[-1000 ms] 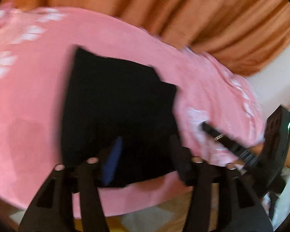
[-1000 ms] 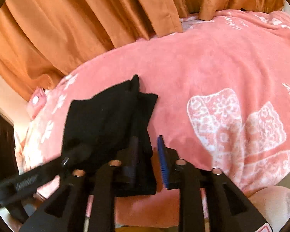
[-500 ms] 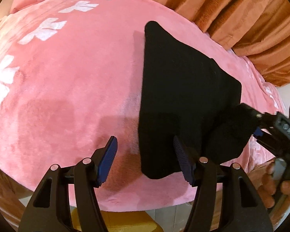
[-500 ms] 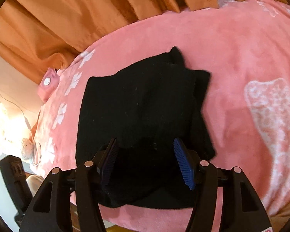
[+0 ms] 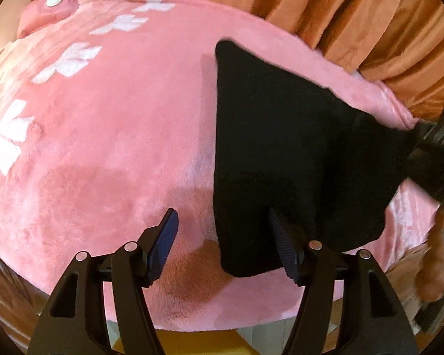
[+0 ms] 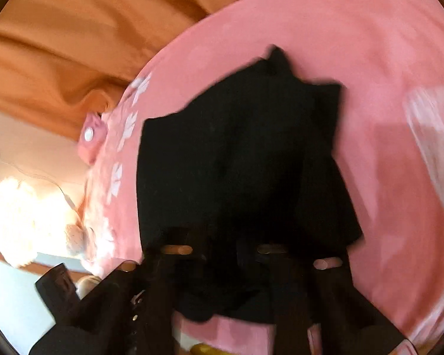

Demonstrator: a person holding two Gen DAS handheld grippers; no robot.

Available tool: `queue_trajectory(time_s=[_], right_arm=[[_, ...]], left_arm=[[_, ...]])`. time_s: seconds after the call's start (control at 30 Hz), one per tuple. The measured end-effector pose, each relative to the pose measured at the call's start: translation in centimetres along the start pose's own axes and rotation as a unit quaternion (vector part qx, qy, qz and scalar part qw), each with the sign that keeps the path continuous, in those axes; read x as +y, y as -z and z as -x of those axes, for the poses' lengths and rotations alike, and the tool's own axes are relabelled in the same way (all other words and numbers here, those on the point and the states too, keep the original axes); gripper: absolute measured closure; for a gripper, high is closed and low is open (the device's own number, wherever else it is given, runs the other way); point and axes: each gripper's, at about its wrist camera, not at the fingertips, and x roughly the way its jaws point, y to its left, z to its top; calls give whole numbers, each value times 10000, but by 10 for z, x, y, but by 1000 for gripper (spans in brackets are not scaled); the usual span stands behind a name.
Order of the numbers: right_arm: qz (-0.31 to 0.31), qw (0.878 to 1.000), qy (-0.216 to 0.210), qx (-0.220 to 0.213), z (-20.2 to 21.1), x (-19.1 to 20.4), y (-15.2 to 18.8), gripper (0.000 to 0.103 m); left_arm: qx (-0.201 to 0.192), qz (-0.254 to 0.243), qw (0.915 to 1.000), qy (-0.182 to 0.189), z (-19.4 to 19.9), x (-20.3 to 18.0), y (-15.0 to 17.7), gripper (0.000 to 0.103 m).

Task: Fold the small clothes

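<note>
A small black garment lies partly folded on a pink fleece blanket. My left gripper is open and empty at the garment's near left corner, its right finger over the cloth edge. In the right wrist view the garment fills the middle, blurred by motion. My right gripper is low over the garment's near edge; its fingers are dark and smeared, so I cannot tell how the jaws stand. The right gripper's body also shows at the right edge of the left wrist view.
Orange curtains hang behind the bed. A pink pillow corner with a white button lies at the far left. The blanket's front edge drops off just below my left gripper. A bright lamp glows to the left.
The right wrist view has swung and blurred, with the right gripper dropping onto the garment's near edge. The left gripper has stayed open near the garment's left corner.
</note>
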Motion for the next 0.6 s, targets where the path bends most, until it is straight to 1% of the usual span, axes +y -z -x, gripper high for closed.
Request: queue_trajectory(time_s=[0.03,0.07,0.1,0.13,0.17,0.2,0.23,0.27,0.3,0.33,0.37,0.4,0.43,0.47,0.5,0.53,0.57,0.6], right_arm=[[355,9990,-88,-261,15,18,-4,93],[772,9945,-267,-654,38,42,-7,93],[961,9909,-405,-850,50,52,-8,93],[1071,9878,-500,-1014,59,56,-7,93],[1058,9876,-464,-1059,60,53,-7,93],[872,9913,-179,-965,50,35,-6,93],[652,9947,106,-791,36,15,-4,93],[227,9972,584,-401,11,-20,-1,93],[-132,9956,915,-118,-2,-44,3,93],[-500,9951,847,-31,-5,-61,9,93],[-783,9956,492,-167,2,-68,12,91],[-832,9954,403,-251,13,-66,13,87],[-676,9953,556,-424,25,-58,14,85],[-498,9947,689,-581,36,-49,16,79],[-317,9947,709,-675,46,-39,19,69],[-216,9953,633,-695,52,-34,22,64],[-145,9959,569,-684,54,-30,25,54],[-76,9967,547,-601,53,-24,30,51]], left_arm=[[-101,-65,9999,-53,4,-2,-1,41],[-207,-143,9996,-146,6,-3,-1,41],[-252,-258,9989,-301,6,-6,-2,41],[-221,-302,9988,-325,3,-6,-2,41],[-98,-294,9989,-362,-3,-6,-2,43],[77,-217,9990,-393,-12,-3,-1,43],[109,-132,9993,-319,-16,1,1,41],[33,-142,9995,-293,-15,1,1,38],[62,-219,9993,-302,-15,-1,1,38],[18,-269,9991,-332,-15,-1,1,38],[17,-261,9991,-332,-14,0,1,38],[33,-203,9994,-287,-12,2,0,39],[32,-158,9995,-262,-9,3,0,39],[17,-119,9996,-264,-5,4,-2,40],[-9,-119,9996,-268,-2,4,-4,40],[-43,-150,9995,-289,0,4,-6,40],[-70,-198,9992,-334,1,2,-7,40],[-87,-264,9989,-381,2,0,-9,40]])
